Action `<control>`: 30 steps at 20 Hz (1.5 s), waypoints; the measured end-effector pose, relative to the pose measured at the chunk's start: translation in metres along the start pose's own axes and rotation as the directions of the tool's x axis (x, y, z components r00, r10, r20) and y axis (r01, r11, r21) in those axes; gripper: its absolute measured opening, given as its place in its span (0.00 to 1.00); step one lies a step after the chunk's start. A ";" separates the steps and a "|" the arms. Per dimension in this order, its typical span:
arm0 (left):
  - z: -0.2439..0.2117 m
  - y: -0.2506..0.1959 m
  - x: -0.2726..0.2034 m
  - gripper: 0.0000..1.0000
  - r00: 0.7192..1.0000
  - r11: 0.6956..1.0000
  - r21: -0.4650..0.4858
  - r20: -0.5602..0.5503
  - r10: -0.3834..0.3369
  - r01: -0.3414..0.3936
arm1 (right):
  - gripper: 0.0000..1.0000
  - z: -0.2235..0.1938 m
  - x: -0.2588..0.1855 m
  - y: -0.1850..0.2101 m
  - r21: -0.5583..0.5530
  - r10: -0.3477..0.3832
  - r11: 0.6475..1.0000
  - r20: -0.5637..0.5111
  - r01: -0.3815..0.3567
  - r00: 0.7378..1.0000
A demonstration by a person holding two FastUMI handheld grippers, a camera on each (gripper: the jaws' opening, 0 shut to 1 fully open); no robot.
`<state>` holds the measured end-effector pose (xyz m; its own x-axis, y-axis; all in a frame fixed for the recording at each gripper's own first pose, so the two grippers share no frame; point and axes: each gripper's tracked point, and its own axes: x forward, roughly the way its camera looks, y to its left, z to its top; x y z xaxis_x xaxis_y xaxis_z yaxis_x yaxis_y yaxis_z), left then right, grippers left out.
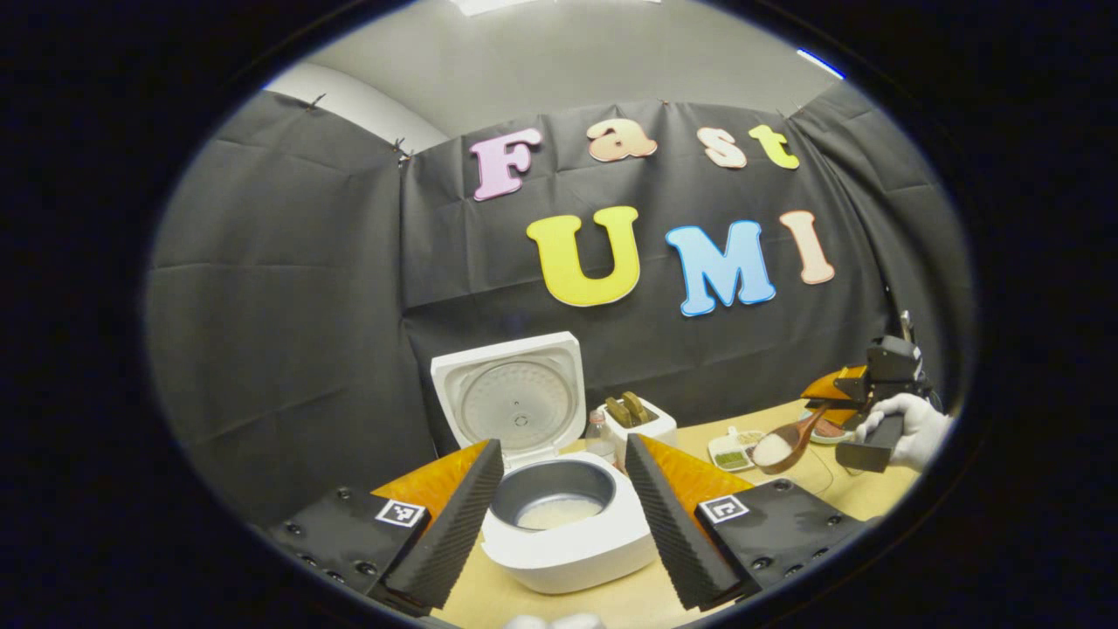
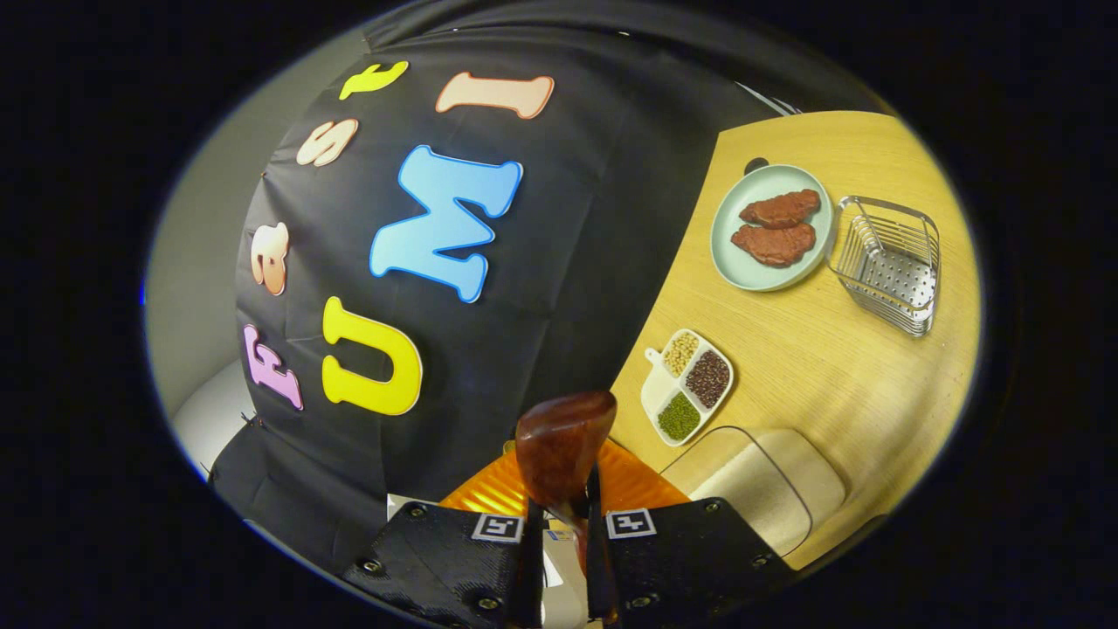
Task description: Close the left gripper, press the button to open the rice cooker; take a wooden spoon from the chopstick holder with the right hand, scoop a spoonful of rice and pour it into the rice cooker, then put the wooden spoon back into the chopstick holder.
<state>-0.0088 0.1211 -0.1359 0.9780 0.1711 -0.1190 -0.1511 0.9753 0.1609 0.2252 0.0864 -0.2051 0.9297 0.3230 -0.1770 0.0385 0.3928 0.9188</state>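
Scooped rice is on its way to the pot; the right gripper [image 2: 559, 524] clenches the wooden spoon [image 1: 780, 446], heaped, at right; the left gripper [image 1: 563, 498], fingers released, frames the open rice cooker [image 1: 559, 515] at lower centre; next, carry left and tip.

The supporting surface is a light wood-grain table [image 2: 812, 367]. Resting directly on it: a white rice cooker [image 1: 568, 546] with lid raised, a white toaster [image 1: 642, 428] behind it (near the booth wall), a divided dish [image 2: 688, 384] of beans, a pale plate [image 2: 769, 229] holding two pieces of meat, a wire basket [image 2: 891, 262] just beside that plate, and a beige mat [image 2: 769, 489].
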 end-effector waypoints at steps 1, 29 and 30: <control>0.000 0.002 -0.002 0.98 1.000 1.000 0.000 0.007 0.002 -0.002 | 0.20 -0.004 0.000 0.013 -0.003 0.008 1.000 -0.005 -0.008 1.000; -0.042 0.088 -0.027 1.00 0.984 0.981 -0.087 -0.046 0.170 -0.174 | 0.19 -0.287 0.100 0.145 -0.269 0.032 0.957 -0.280 -0.110 0.960; -0.044 0.089 -0.028 1.00 0.983 0.980 -0.088 -0.051 0.176 -0.180 | 0.19 -0.286 0.102 0.142 -0.323 0.022 0.940 -0.267 -0.111 0.963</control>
<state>-0.0558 0.2095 -0.1615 0.9275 0.3471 -0.1389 -0.3367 0.9370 0.0933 0.2204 0.4213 -0.1937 0.7987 0.5498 -0.2446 -0.1850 0.6111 0.7696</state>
